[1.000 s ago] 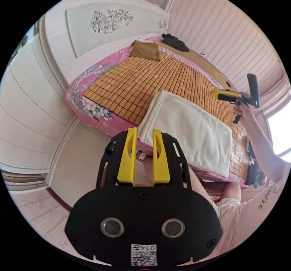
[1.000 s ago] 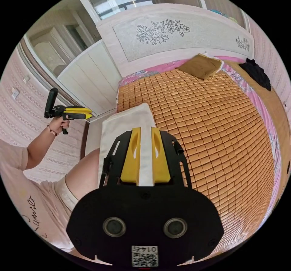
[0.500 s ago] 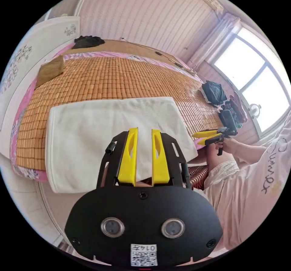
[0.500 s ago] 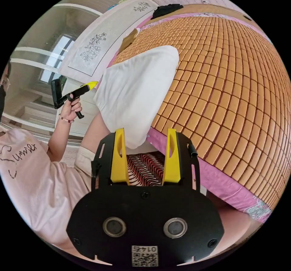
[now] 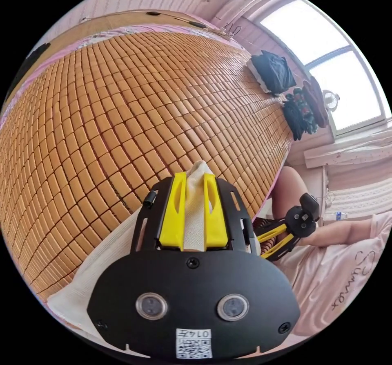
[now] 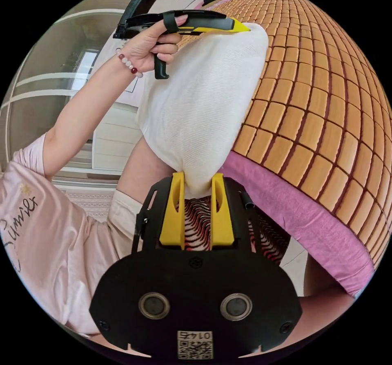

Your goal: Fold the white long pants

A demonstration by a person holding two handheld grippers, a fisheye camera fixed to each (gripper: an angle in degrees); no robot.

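The white long pants (image 6: 204, 95) lie folded into a thick pad at the bed's edge, one end overhanging it. My right gripper (image 6: 198, 175) has its yellow jaws closed on the overhanging near corner. My left gripper (image 6: 241, 27), held in a hand, pinches the far corner on the mat. In the left gripper view, the left gripper (image 5: 195, 175) is shut with a strip of the pants (image 5: 196, 218) running between its jaws. The right gripper (image 5: 261, 244) shows low at the right, its tips hidden behind the left gripper's body.
A woven bamboo mat (image 5: 122, 95) covers the bed over a pink sheet (image 6: 294, 226). Dark bags (image 5: 273, 72) and a bright window (image 5: 326, 54) are beyond the bed's far end. The person's arm (image 6: 81, 107) and a red-striped cloth (image 6: 200, 222) are below the bed edge.
Both grippers came down to the folded pants. The right jaws, wide open half a second ago, have closed on the near corner; the left has taken the far corner.
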